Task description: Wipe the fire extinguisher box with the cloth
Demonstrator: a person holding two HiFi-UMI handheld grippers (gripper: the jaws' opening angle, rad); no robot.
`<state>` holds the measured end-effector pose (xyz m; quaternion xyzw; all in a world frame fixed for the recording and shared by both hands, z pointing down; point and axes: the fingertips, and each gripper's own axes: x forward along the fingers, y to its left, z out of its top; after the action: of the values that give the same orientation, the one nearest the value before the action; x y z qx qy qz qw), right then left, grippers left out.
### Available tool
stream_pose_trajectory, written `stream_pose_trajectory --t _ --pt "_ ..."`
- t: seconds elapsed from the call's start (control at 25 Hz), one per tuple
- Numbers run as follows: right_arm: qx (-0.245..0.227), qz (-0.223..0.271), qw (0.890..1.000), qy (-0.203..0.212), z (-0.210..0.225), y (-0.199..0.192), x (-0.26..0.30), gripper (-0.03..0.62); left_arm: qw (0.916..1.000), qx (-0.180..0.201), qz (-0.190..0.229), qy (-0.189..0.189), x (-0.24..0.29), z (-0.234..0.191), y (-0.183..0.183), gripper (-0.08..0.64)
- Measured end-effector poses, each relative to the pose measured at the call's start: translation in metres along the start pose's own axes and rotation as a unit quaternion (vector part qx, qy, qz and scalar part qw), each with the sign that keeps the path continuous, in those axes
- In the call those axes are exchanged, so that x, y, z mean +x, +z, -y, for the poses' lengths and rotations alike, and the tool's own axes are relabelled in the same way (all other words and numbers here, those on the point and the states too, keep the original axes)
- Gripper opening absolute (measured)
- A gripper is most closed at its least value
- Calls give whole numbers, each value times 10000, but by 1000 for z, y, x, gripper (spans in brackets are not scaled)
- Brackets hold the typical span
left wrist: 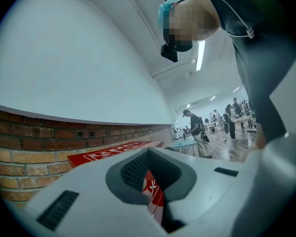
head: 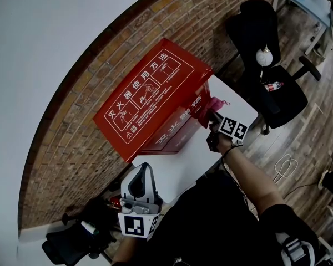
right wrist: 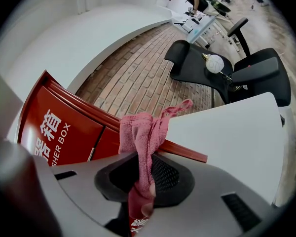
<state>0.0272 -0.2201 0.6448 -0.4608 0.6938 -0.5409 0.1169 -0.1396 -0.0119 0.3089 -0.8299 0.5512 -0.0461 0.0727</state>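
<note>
The red fire extinguisher box (head: 155,98) lies on the white table (head: 177,165) against the brick wall, its instruction panel facing up. My right gripper (head: 213,119) is at the box's right front corner, shut on a pink cloth (head: 208,107) that touches the red face. In the right gripper view the cloth (right wrist: 143,135) is pinched between the jaws of the right gripper (right wrist: 142,181), bunched up against the box (right wrist: 59,127). My left gripper (head: 140,183) hovers at the table's near edge, shut and empty, well short of the box (left wrist: 108,155).
A black office chair (head: 266,65) with a white ball (head: 264,56) and a small bottle on its seat stands right of the table. The brick wall (head: 72,143) runs behind the box. Another dark chair (head: 72,243) sits at lower left. A cable (head: 286,166) loops on the wood floor.
</note>
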Motion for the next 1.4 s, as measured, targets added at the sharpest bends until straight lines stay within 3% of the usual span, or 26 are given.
stream_pose_trajectory --t 0.92,1.08,1.4 --pt "-169 -341 9973 -629 54 -27 21 75 9994 -30 -260 210 -13 -6 -9 34" --pt "-224 -422 9961 -735 65 -33 24 74 9997 -120 -92 201 -10 -5 1 34" --pt "-193 -527 9948 -855 80 -42 30 75 9995 24 -188 258 -16 -6 -5 34"
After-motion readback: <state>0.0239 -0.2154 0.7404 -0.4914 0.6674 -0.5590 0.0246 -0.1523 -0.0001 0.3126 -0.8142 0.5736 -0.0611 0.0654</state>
